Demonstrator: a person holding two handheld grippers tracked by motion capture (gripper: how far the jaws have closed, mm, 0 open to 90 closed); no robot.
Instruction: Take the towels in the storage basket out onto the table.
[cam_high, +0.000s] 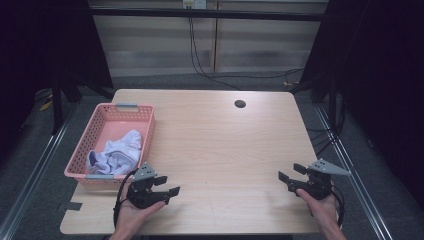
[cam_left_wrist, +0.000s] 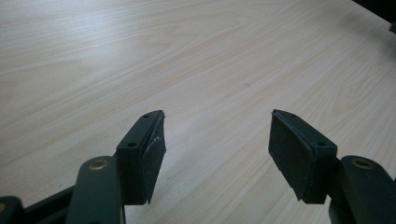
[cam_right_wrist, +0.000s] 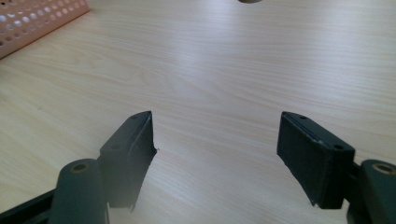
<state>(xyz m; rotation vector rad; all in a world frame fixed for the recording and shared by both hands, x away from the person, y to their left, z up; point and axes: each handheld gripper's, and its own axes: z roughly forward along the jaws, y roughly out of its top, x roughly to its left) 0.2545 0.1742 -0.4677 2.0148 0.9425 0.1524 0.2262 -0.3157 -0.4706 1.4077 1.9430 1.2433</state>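
Note:
A pink plastic basket stands at the table's left edge with a crumpled white and pale-blue cloth inside it. My left gripper rests low over the table just in front of the basket's near corner, jaws open and empty. My right gripper is near the table's right front corner, pointing left, open with nothing between its fingers. A corner of the basket shows at the top left of the right gripper view.
The light wooden table has a round cable hole near its far edge. Dark floor, metal rails and cables surround the table. A hand holds each gripper from the near edge.

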